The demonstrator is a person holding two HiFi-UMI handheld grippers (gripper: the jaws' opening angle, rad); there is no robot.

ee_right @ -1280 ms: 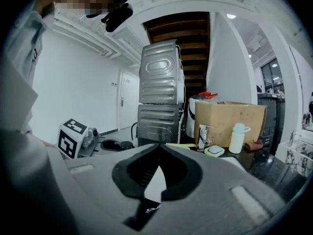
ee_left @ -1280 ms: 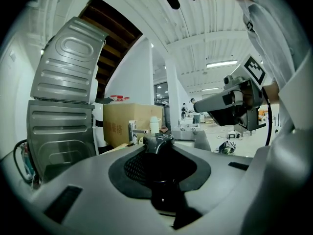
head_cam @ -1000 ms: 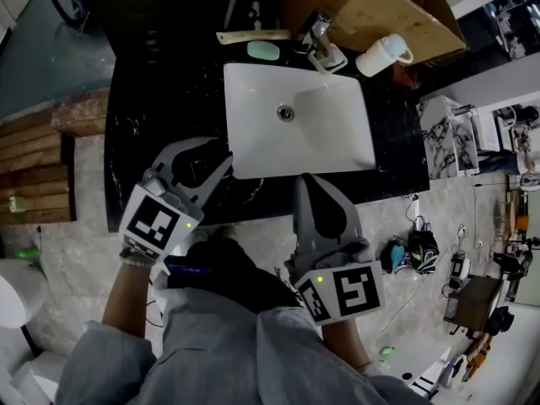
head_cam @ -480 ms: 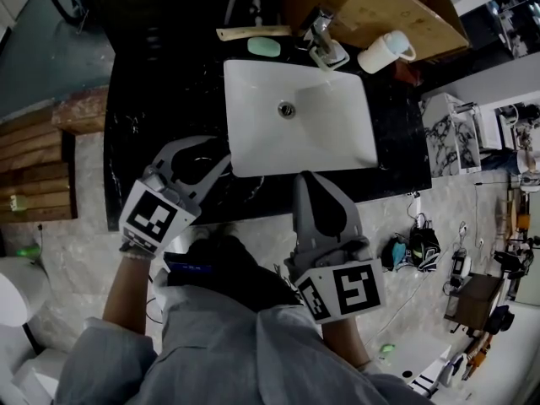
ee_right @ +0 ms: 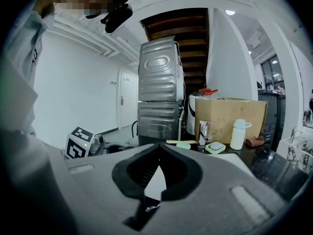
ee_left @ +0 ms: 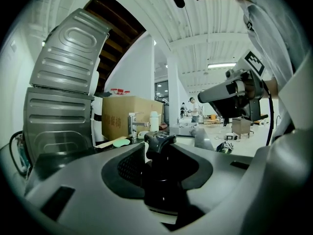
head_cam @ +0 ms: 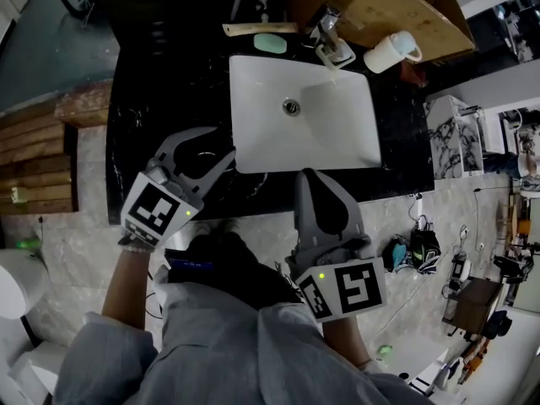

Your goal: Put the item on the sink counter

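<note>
A black bottle with a pump top (ee_left: 159,173) stands on the black sink counter (head_cam: 160,83), left of the white basin (head_cam: 337,137). My left gripper (head_cam: 224,144) reaches around it from the counter's front. Its jaws are opening, with the bottle (head_cam: 199,162) still between them and the pads drawn slightly off its sides. In the left gripper view the bottle fills the hollow between the jaws of the left gripper (ee_left: 159,148). My right gripper (head_cam: 310,177) hovers at the counter's front edge below the basin. In its own view the right gripper (ee_right: 157,148) is shut and holds nothing.
Behind the basin are a faucet (head_cam: 329,30), a green soap (head_cam: 270,43), a wooden strip (head_cam: 257,29), a white cup (head_cam: 390,54) and a cardboard box (head_cam: 380,2). Wooden steps (head_cam: 34,159) lie left of the counter. Stacked grey machines (ee_right: 159,97) stand beyond it.
The left gripper's jaws have spread a little around the black bottle. The head view has shifted slightly. The right gripper stays where it was.
</note>
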